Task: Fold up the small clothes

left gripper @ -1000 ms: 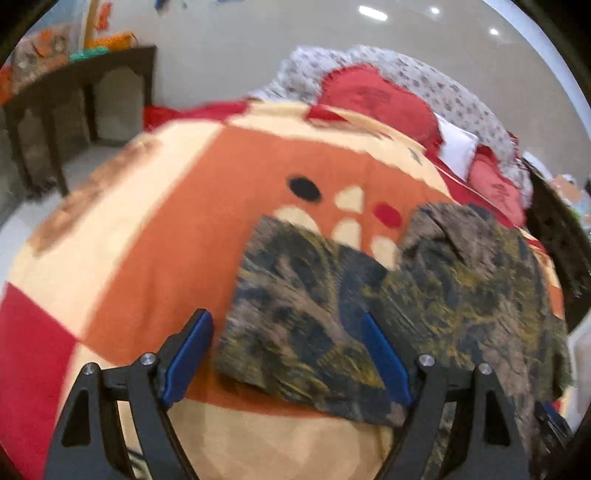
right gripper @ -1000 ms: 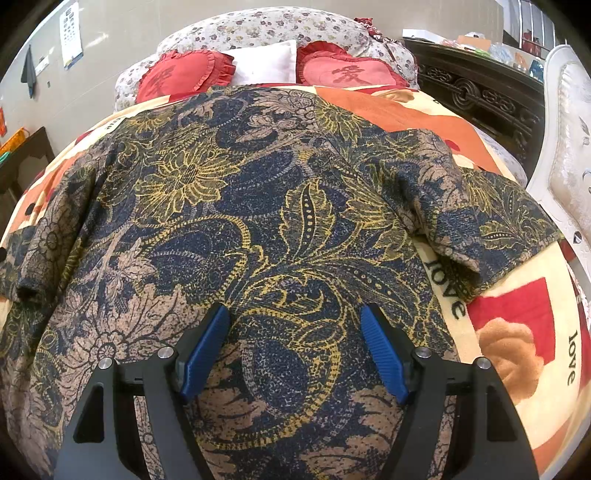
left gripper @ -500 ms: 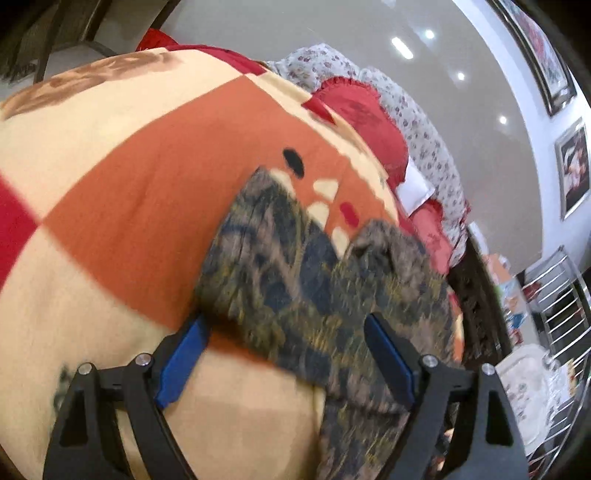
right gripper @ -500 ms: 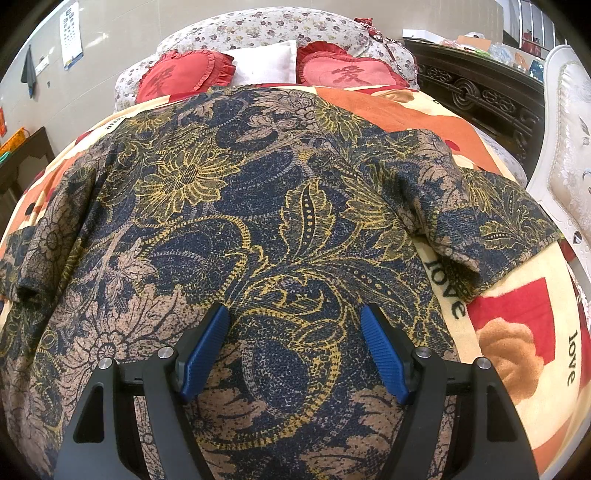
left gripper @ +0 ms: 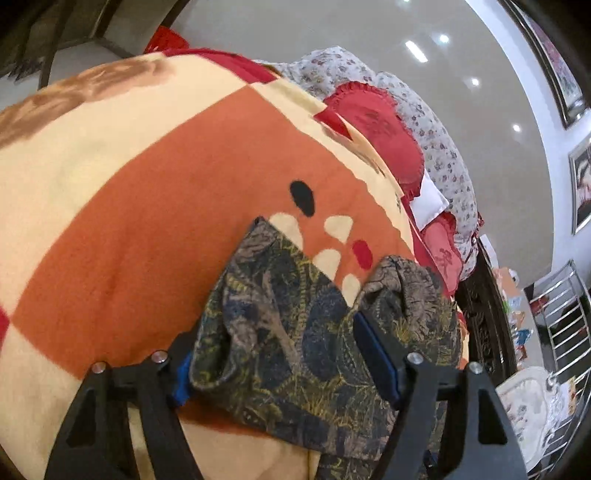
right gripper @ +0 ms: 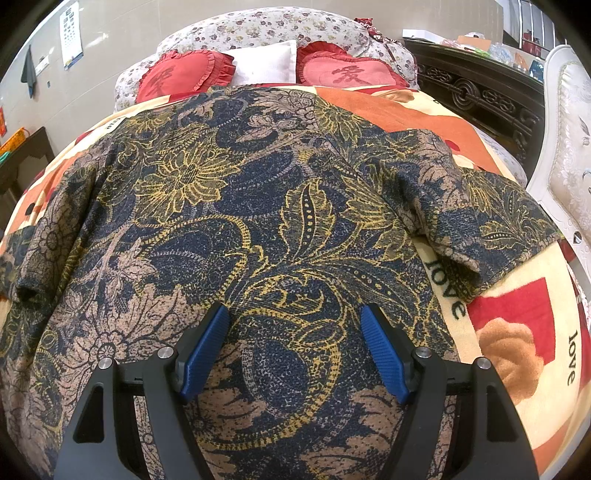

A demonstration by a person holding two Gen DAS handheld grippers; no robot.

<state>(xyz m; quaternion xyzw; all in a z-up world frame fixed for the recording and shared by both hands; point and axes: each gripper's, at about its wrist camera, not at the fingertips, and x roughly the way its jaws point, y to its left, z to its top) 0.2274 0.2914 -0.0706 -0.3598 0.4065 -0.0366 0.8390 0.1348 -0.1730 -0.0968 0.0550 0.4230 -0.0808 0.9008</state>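
Note:
A dark floral shirt (right gripper: 221, 184) in navy, tan and yellow lies spread flat on the bed blanket (right gripper: 517, 332). One sleeve (right gripper: 480, 221) lies out to the right. In the left wrist view the other sleeve (left gripper: 280, 295) lies on the orange part of the blanket (left gripper: 147, 221). My left gripper (left gripper: 277, 332) straddles this sleeve and its jaws are closing. The cuff edge drapes over the left pad, and the pads do not squeeze the cloth. My right gripper (right gripper: 295, 312) hovers open over the shirt's body with nothing gripped.
Red heart cushions (right gripper: 177, 75) and a white pillow (right gripper: 266, 64) lean on the floral headboard (right gripper: 280, 26). A dark carved cabinet (right gripper: 480, 92) and a white chair (right gripper: 565, 147) stand to the right. A metal rack (left gripper: 561, 314) is beyond the bed.
The left gripper rolled and moved in onto the sleeve, which now sits between its fingers with the cuff edge over the left pad. The jaws narrowed. The right gripper kept still.

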